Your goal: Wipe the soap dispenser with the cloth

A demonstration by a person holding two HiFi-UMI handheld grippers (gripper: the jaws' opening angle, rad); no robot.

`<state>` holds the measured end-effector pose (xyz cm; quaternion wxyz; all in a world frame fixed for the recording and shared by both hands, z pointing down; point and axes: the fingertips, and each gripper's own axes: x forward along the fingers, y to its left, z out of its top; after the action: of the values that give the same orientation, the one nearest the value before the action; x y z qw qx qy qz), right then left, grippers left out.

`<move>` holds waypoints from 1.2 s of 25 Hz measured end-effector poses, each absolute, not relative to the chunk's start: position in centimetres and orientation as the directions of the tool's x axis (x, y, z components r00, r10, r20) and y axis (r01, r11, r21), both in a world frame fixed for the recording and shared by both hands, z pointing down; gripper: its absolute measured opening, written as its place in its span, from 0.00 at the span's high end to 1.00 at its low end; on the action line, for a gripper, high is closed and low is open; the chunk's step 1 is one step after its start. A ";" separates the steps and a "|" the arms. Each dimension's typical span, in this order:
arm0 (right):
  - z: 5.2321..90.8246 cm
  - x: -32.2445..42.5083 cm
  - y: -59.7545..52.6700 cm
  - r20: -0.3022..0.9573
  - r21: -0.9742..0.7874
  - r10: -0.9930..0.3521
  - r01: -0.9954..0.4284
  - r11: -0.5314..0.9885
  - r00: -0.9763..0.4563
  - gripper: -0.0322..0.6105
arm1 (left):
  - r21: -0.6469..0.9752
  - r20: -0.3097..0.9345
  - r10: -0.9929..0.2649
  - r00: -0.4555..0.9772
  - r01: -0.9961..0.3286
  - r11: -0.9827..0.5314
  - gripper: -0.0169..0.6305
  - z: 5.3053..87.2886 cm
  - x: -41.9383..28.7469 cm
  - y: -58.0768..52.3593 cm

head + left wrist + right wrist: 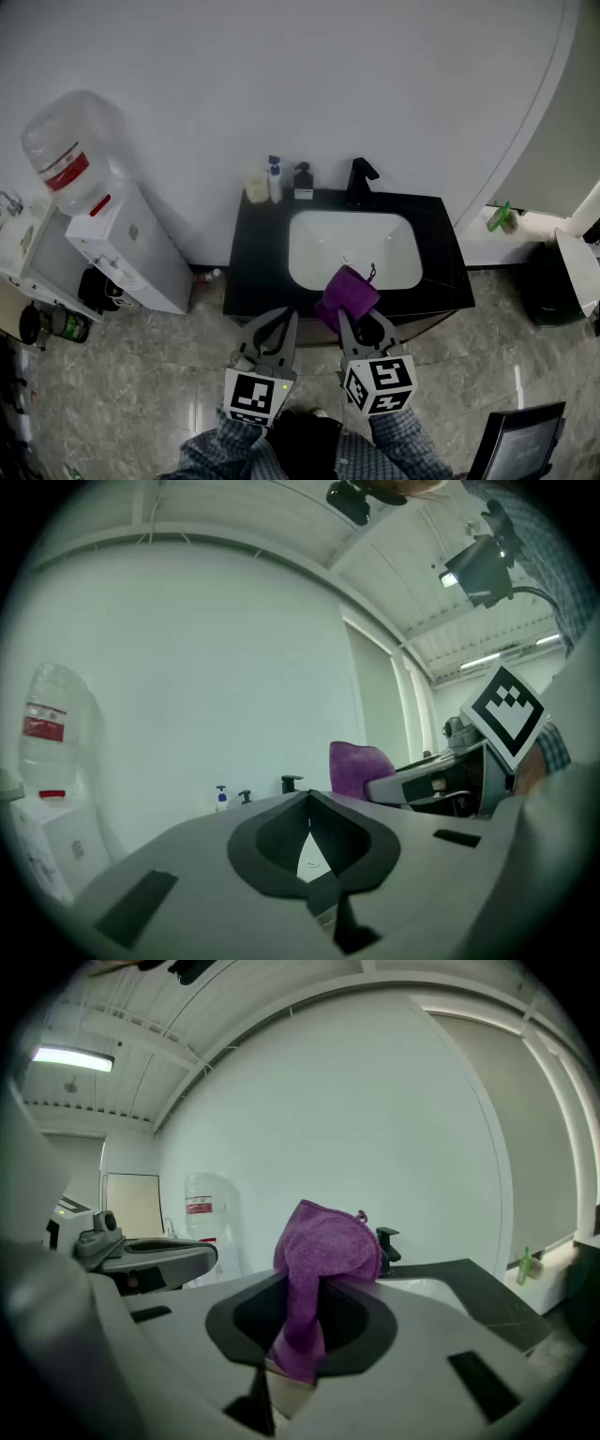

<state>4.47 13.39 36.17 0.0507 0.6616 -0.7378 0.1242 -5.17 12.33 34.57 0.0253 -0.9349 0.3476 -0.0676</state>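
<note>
Approach stage, and no wiping has begun. The right gripper has its jaws clamped on the purple microfibre cloth, which is bunched and standing up out of the jaws, over the front edge of the black vanity surface. The left gripper hangs just beside it with its jaws closed together and nothing between them.

The target, the black pump-top soap dispenser, stands at the back of the surface, between a blue-capped bottle and the black tap. It is well apart from the cloth, with the white basin lying between the 2.

Next move, as I judge it: carry the cloth forward across the basin and press it to the dispenser's body. The empty left gripper looks free to steady the bottle, since a light pump bottle could tip.
</note>
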 end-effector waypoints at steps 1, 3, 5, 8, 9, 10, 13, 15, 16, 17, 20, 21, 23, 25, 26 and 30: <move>36.2 4.4 13.4 0.240 -0.116 -0.963 -0.989 0.094 -0.120 0.83 | -0.094 0.102 -0.654 0.750 -0.647 -0.757 0.97 34.3 -5.1 12.2; 36.3 4.4 13.4 0.240 -0.116 -0.963 -0.989 0.094 -0.120 0.83 | -0.094 0.094 -0.655 0.750 -0.648 -0.756 0.97 33.9 -5.1 12.1; 36.3 4.4 13.3 0.240 -0.115 -0.963 -0.989 0.094 -0.119 0.83 | -0.093 0.099 -0.655 0.749 -0.649 -0.756 0.97 34.0 -5.1 12.1; 36.2 4.4 13.3 0.239 -0.112 -0.963 -0.989 0.095 -0.120 0.83 | -0.090 0.110 -0.656 0.747 -0.650 -0.755 0.97 34.2 -5.2 12.1; 36.2 4.4 13.4 0.240 -0.112 -0.963 -0.989 0.095 -0.120 0.83 | -0.090 0.105 -0.656 0.747 -0.650 -0.754 0.97 34.1 -5.2 12.1; 36.2 4.4 13.4 0.240 -0.113 -0.964 -0.989 0.093 -0.118 0.83 | -0.090 0.095 -0.657 0.748 -0.651 -0.754 0.97 34.0 -5.1 12.1; 36.4 4.6 13.6 0.237 -0.125 -0.965 -0.989 0.084 -0.112 0.83 | -0.090 0.095 -0.656 0.748 -0.650 -0.754 0.97 34.0 -5.1 12.3; 36.4 4.8 13.6 0.237 -0.135 -0.966 -0.988 0.077 -0.108 0.83 | -0.090 0.104 -0.656 0.747 -0.650 -0.755 0.97 34.2 -5.1 12.3; 36.5 4.8 13.6 0.238 -0.139 -0.965 -0.987 0.076 -0.107 0.83 | -0.090 0.095 -0.658 0.747 -0.651 -0.753 0.97 34.0 -5.1 12.3; 36.5 4.9 13.7 0.239 -0.142 -0.965 -0.987 0.075 -0.108 0.83 | -0.090 0.082 -0.659 0.747 -0.653 -0.752 0.97 33.8 -5.0 12.3; 36.7 5.3 13.8 0.241 -0.144 -0.964 -0.987 0.074 -0.108 0.83 | -0.092 0.099 -0.664 0.741 -0.658 -0.748 0.97 34.1 -5.0 12.5; 36.8 5.4 13.9 0.241 -0.145 -0.965 -0.987 0.074 -0.108 0.83 | -0.093 0.110 -0.666 0.738 -0.660 -0.746 0.97 34.3 -5.0 12.6; 36.8 5.7 14.0 0.240 -0.145 -0.964 -0.986 0.077 -0.110 0.83 | -0.094 0.102 -0.673 0.732 -0.667 -0.739 0.97 34.3 -4.9 12.7; 36.8 5.9 14.1 0.242 -0.143 -0.963 -0.986 0.083 -0.116 0.83 | -0.095 0.086 -0.682 0.726 -0.675 -0.731 0.97 34.0 -4.7 12.8; 36.8 6.1 14.2 0.243 -0.143 -0.963 -0.986 0.085 -0.119 0.83 | -0.096 0.089 -0.685 0.723 -0.678 -0.728 0.97 34.0 -4.6 12.9; 36.5 7.0 14.6 0.236 -0.151 -0.963 -0.984 0.093 -0.127 0.83 | -0.109 0.105 -0.696 0.710 -0.688 -0.718 0.97 33.7 -4.1 13.6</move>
<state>7.03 14.60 36.48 0.0380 0.6595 -0.7382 0.1366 -4.11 13.65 33.68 0.0306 -0.9241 0.3745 -0.0693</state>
